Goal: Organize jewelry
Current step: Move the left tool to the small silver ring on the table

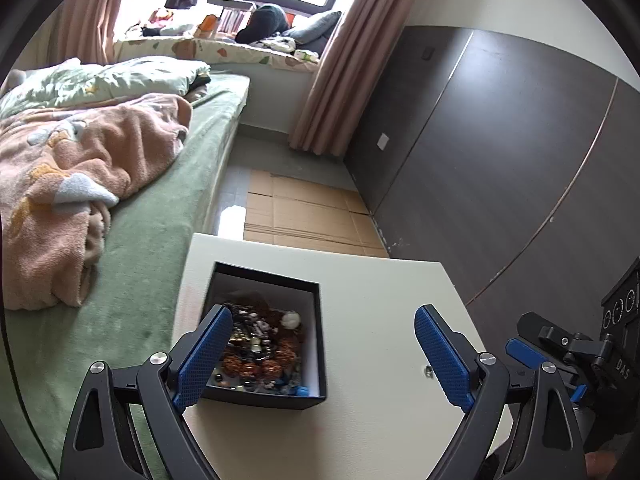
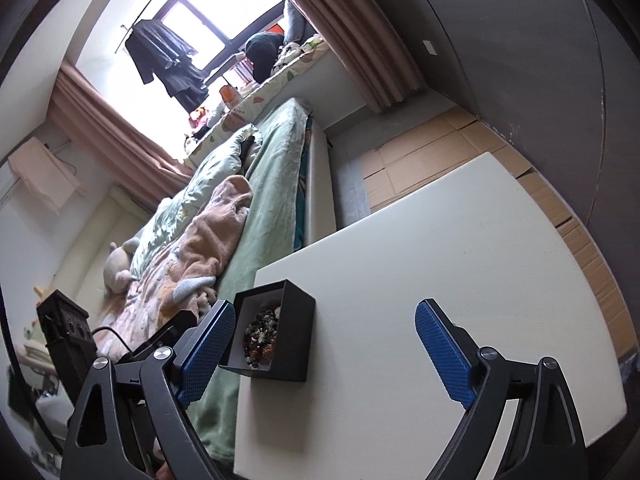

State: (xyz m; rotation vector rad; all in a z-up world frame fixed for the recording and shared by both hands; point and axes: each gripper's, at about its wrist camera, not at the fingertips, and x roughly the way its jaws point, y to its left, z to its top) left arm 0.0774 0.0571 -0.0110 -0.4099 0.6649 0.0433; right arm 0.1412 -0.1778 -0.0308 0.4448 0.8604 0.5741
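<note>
A black open box (image 1: 316, 312) with a white inside stands near the left edge of a white table (image 1: 380, 320). It holds a heap of beaded jewelry (image 1: 260, 348) in brown, black and white. A tiny bead or ring (image 1: 428, 369) lies on the table to its right. My left gripper (image 1: 322, 356) is open and empty, hovering over the box's right side. My right gripper (image 2: 324, 348) is open and empty above the table, right of the box (image 2: 296, 320) and its jewelry (image 2: 262, 338). The right gripper's fingers (image 1: 520, 350) show at the left wrist view's right edge.
A bed (image 1: 160, 200) with a green sheet and pink blanket (image 1: 80, 168) runs along the table's left side. A dark panelled wall (image 1: 500, 160) is on the right. Flattened cardboard (image 1: 304, 212) covers the floor beyond the table. Curtains (image 1: 340, 60) hang by the window.
</note>
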